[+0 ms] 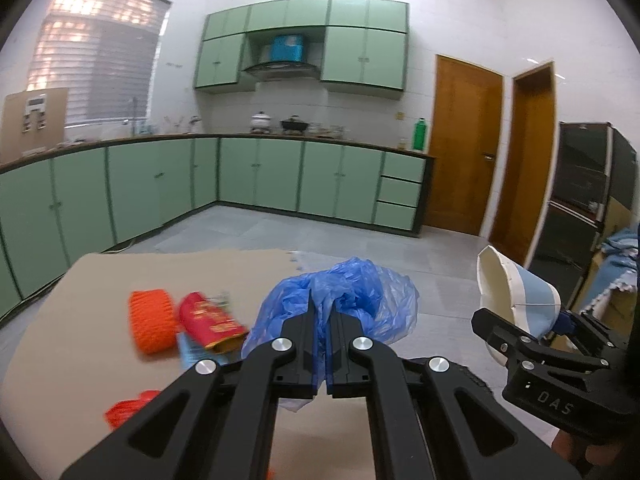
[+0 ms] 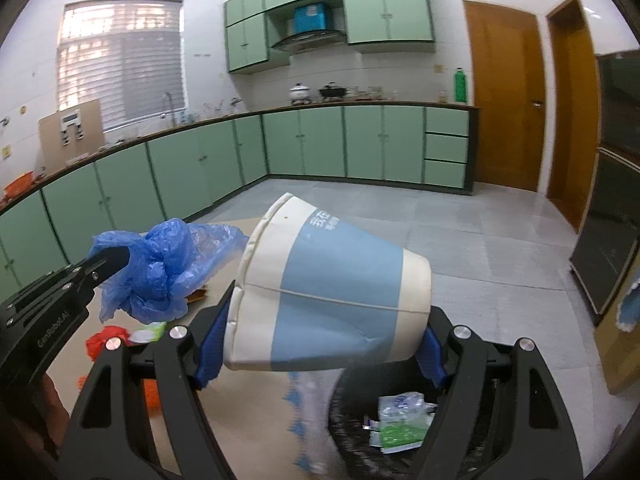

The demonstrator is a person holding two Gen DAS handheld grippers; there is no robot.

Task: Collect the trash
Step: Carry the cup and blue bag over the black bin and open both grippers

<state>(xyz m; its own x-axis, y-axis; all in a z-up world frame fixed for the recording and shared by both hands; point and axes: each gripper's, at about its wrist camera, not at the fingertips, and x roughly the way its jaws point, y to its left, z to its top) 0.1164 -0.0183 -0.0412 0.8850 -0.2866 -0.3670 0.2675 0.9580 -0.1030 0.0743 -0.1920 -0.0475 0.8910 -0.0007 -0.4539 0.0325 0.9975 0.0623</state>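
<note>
While the left hand-held gripper [image 1: 320, 312] pinches a crumpled blue bag [image 1: 352, 300] tight between its jaws, the right hand-held gripper [image 2: 320, 344] grips a dented paper cup [image 2: 332, 292] lying sideways across its wide-set jaws. Below the cup sits a dark bin [image 2: 360, 432] holding wrappers. Left of the bag, an orange net [image 1: 152, 322] and a red packet [image 1: 210, 322] lie on cardboard [image 1: 100, 280].

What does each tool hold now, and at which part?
Left tool: crumpled blue plastic bag, pinched at a bunched fold. Right tool: white-and-blue paper cup, gripped across its side wall.
</note>
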